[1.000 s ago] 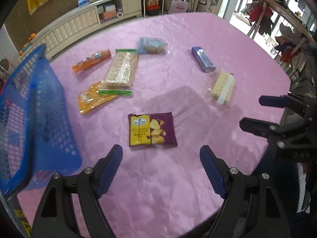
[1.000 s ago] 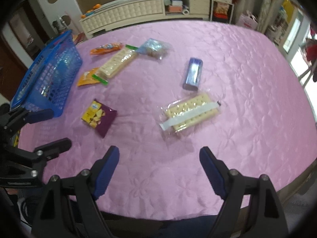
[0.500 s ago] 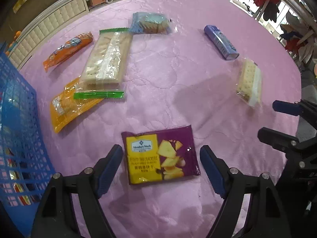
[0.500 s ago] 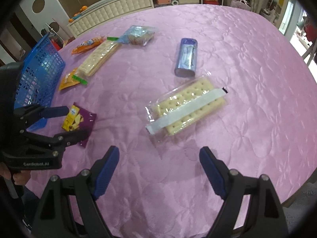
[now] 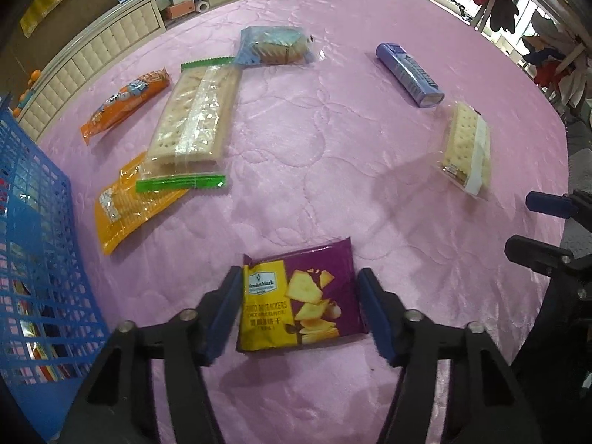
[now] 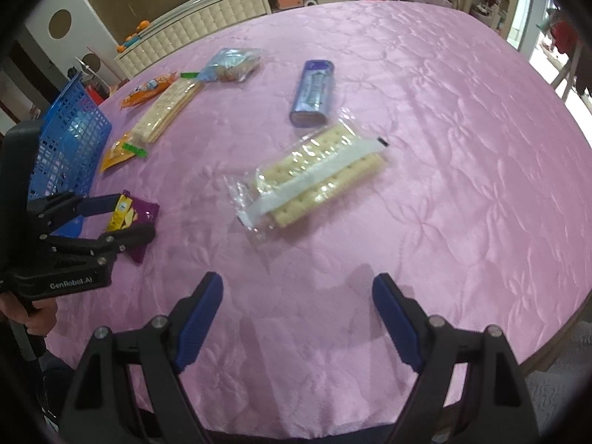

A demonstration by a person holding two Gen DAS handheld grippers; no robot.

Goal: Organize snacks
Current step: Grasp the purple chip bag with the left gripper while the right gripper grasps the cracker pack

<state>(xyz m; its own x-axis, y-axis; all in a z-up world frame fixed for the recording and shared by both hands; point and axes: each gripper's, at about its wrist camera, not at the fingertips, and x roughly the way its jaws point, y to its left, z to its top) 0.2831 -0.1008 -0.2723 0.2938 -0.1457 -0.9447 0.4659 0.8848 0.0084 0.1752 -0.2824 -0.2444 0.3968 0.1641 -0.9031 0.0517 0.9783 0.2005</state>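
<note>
A purple and yellow potato cracker packet (image 5: 299,303) lies flat on the pink table (image 5: 333,192). My left gripper (image 5: 298,272) points down over it, and its jaws are closing with the packet between them. The blue pads (image 5: 222,307) stand right at the packet's side edges, and the packet shows no squeeze. In the right wrist view the same left gripper (image 6: 135,214) straddles that packet (image 6: 146,211). My right gripper (image 6: 298,278) hangs open and holds nothing, just short of a clear cracker sleeve with a white band (image 6: 314,174).
A blue mesh basket (image 5: 33,259) stands at the table's left edge. Further back lie a long cracker pack with green ends (image 5: 196,114), two orange packets (image 5: 125,100) (image 5: 125,203), a light blue bag (image 5: 273,44) and a violet pack (image 5: 407,68). The right gripper (image 5: 518,222) shows at the right.
My left gripper sank onto the purple packet and its jaws narrowed until they flank it. My right gripper came lower and nearer to the white-banded cracker sleeve, still open.
</note>
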